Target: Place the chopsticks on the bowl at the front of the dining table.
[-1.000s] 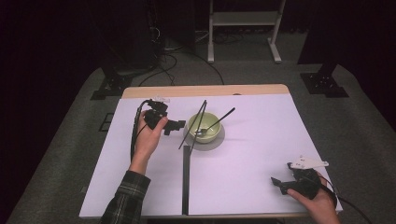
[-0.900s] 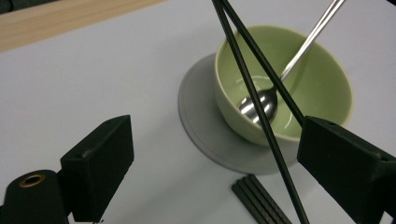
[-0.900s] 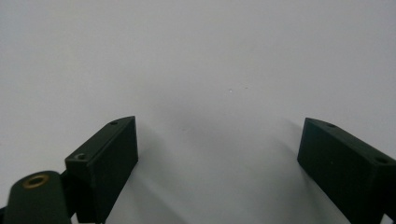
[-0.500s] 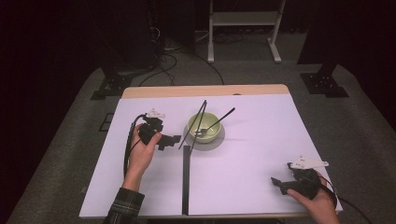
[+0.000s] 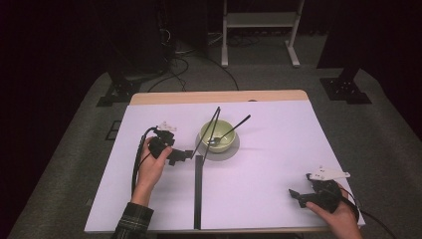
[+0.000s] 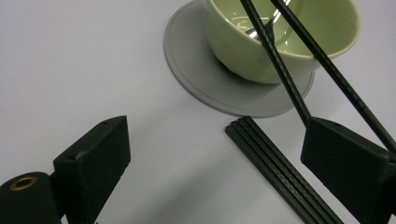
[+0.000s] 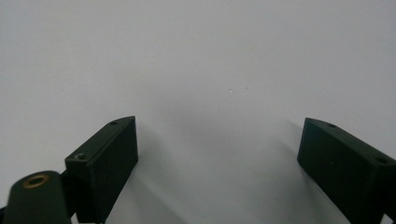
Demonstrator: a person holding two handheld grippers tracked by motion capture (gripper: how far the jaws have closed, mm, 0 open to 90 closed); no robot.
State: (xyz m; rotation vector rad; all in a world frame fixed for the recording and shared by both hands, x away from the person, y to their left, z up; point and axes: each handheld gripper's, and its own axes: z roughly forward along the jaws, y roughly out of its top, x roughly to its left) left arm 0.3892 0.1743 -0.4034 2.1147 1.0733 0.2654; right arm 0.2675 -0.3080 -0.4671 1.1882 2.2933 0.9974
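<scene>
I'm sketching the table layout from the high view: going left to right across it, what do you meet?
Left gripper → black strip lying on the table → green bowl on its grey saucer → right gripper.

Across the middle of the frame you have a table point(image 5: 219, 96) whose pale wooden edge shows along its far side, and a white sheet point(image 5: 268, 164) covers nearly all of its top. Around it you see grey carpet point(image 5: 74, 164), with one black stand foot point(image 5: 117, 92) at the upper left just off the table's far corner and another black stand foot point(image 5: 346, 89) at the upper right. At the top centre you have a white frame point(image 5: 259, 20) standing on the floor, black cables point(image 5: 199, 59) trailing over the carpet to its left, and darkness behind them.
</scene>
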